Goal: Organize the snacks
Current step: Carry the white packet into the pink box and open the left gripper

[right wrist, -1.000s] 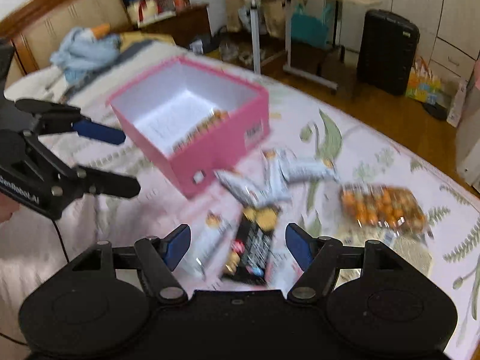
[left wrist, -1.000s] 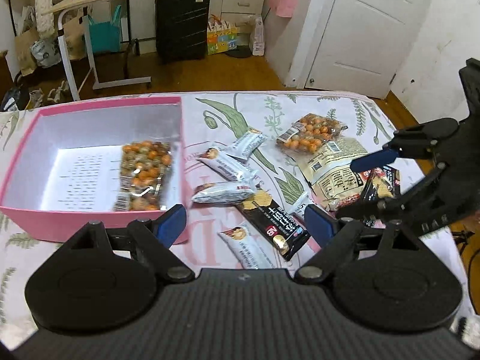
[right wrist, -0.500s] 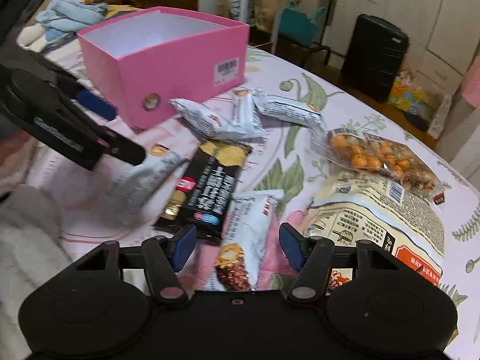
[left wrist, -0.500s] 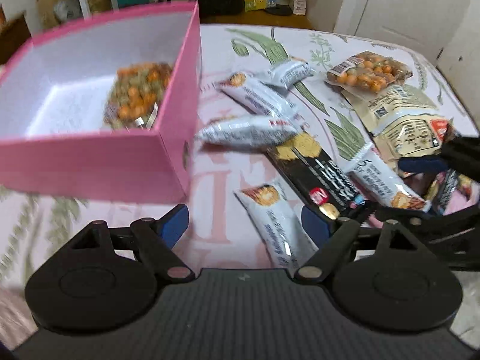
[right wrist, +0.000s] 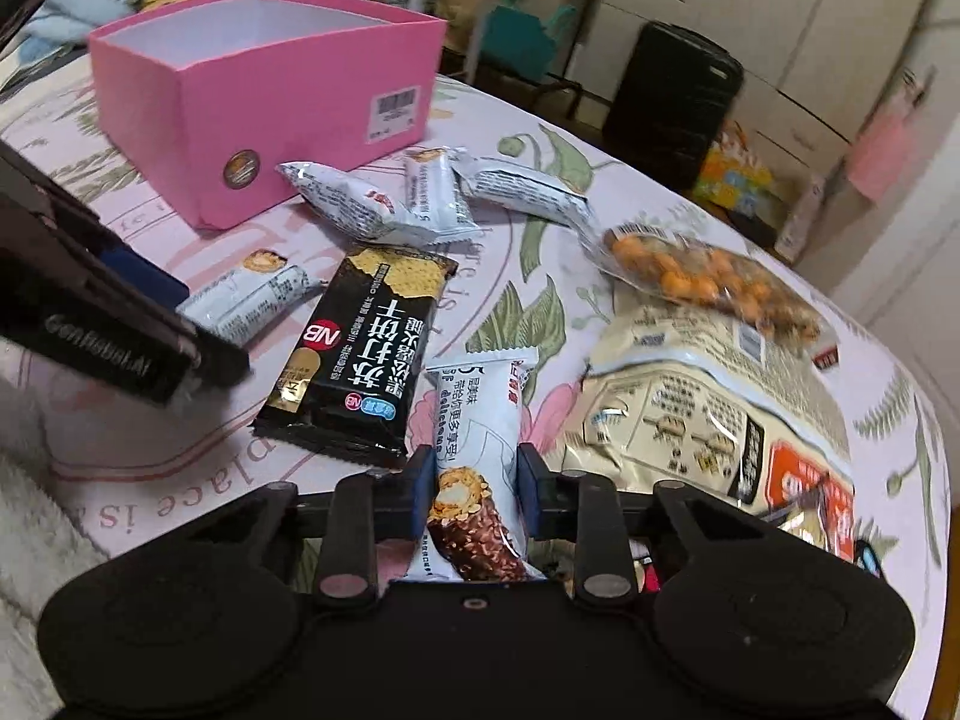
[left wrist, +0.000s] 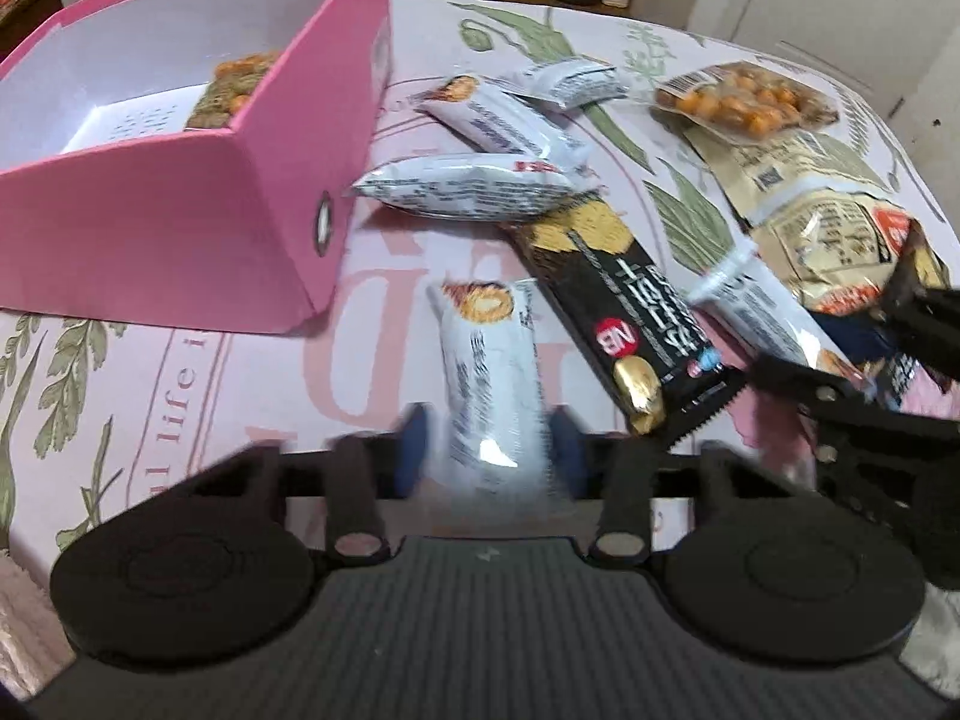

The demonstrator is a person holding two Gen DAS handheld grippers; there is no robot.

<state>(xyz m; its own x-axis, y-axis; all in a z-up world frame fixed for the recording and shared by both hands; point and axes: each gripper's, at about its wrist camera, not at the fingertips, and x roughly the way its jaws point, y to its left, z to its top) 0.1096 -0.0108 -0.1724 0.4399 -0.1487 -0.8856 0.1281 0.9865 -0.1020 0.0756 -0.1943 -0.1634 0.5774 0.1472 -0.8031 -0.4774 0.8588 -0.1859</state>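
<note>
Left gripper [left wrist: 489, 456] low over the cloth [left wrist: 180, 372], pointing toward the pink box [left wrist: 180, 228]; its blurred blue pads [left wrist: 411, 450] flank the near end of a white bar [left wrist: 489, 372] lying flat. Pads appear to touch the wrapper; firm grip cannot be confirmed. Right gripper [right wrist: 471, 495] also low, closed on a second white bar [right wrist: 477, 450], pads pressed against both sides. Black cracker pack [right wrist: 366, 354] lies between the two bars. Three more white bars sit just beside the box. One nut bag [left wrist: 231, 90] inside the box; another [right wrist: 708, 285] rests on the cloth, overlapping a beige bag [right wrist: 708, 414].
</note>
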